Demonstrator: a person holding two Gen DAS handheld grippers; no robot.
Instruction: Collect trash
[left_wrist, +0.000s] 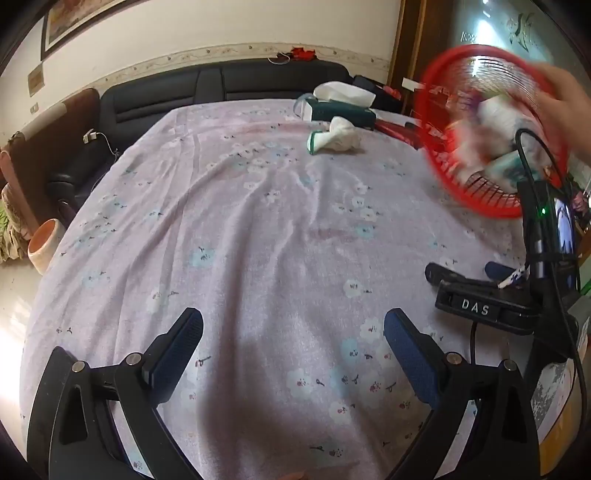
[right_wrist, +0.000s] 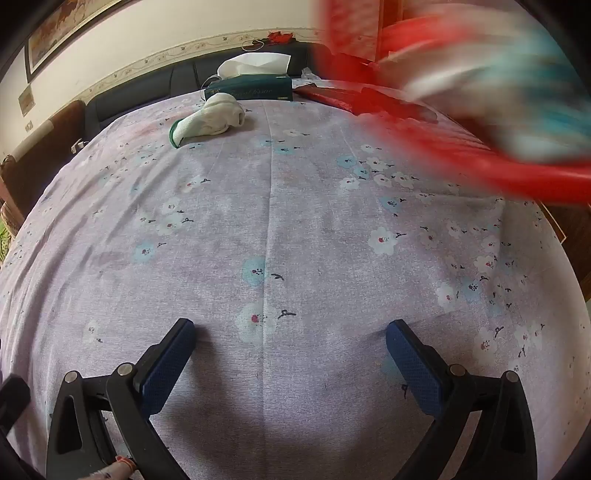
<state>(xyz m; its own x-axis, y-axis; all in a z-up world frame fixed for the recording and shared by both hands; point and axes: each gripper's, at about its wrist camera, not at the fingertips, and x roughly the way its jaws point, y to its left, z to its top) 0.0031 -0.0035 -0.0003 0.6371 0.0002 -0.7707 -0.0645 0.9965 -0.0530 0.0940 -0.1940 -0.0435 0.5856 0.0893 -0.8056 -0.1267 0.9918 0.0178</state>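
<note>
A bare hand (left_wrist: 565, 96) holds a red plastic basket (left_wrist: 491, 206) tilted in the air over the table's right side. It is blurred with motion, and crumpled white paper and a green-printed wrapper lie inside it. In the right wrist view the basket (right_wrist: 517, 170) is a red smear at the upper right. A crumpled white glove with a green cuff (left_wrist: 338, 140) (right_wrist: 210, 118) lies on the flowered cloth at the far side. My left gripper (left_wrist: 293, 321) is open and empty just above the cloth. My right gripper (right_wrist: 291, 328) (left_wrist: 461, 271) is likewise open and empty.
A dark green tissue box (left_wrist: 343, 110) (right_wrist: 255, 90) stands behind the glove, with flat red packets (left_wrist: 391, 127) beside it. A black sofa (left_wrist: 221, 88) runs along the far wall. An orange and white pot (left_wrist: 44, 243) sits on the floor to the left.
</note>
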